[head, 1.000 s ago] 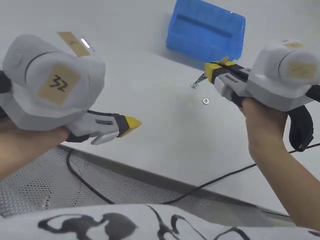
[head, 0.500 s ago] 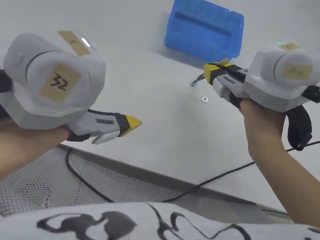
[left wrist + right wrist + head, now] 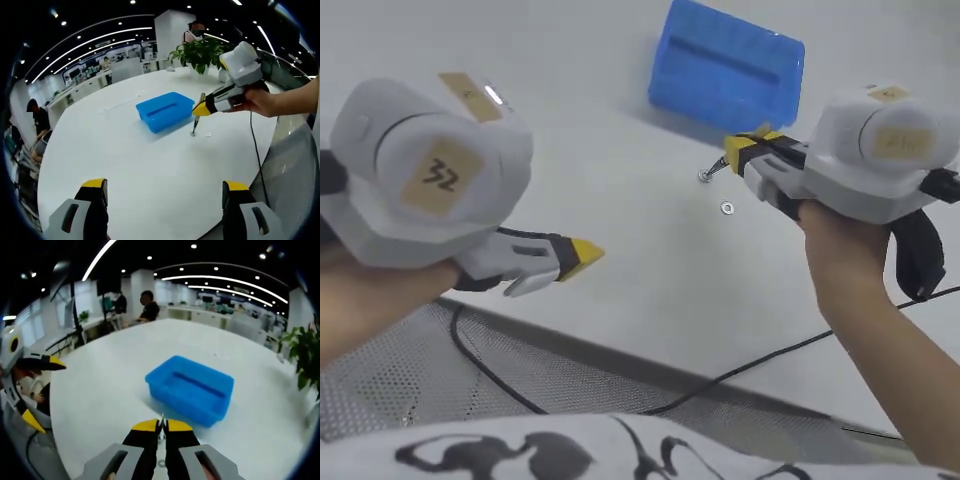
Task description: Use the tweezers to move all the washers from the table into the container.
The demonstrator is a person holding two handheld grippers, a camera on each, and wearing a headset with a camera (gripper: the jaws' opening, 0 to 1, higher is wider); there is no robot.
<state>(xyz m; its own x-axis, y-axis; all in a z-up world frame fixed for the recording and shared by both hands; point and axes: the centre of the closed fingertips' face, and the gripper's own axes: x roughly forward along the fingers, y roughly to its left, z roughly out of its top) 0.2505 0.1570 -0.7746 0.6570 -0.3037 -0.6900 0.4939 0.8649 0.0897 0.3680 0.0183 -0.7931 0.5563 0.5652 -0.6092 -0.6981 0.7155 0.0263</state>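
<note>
Metal tweezers (image 3: 714, 169), pinched in the right gripper's (image 3: 738, 150) jaws, still sit on a washer (image 3: 705, 177) at the container's (image 3: 728, 68) six o'clock, unlifted; the left gripper's (image 3: 163, 186) jaws are spread.

1. Head view: bright, even overhead light. The white table (image 3: 620, 190) reads flat and pale, nearly washed out toward its far edge.
2. The blue container (image 3: 728, 68) throws a soft, faint shadow on its near side.
3. Left gripper view: ceiling light strips (image 3: 100, 32) bend into arcs, and fisheye distortion is heavy at the margins.
4. Right gripper view: dimmer and soft overall. The background room is blurred, and the spot lamps (image 3: 193, 246) show as small hard glare points.
</note>
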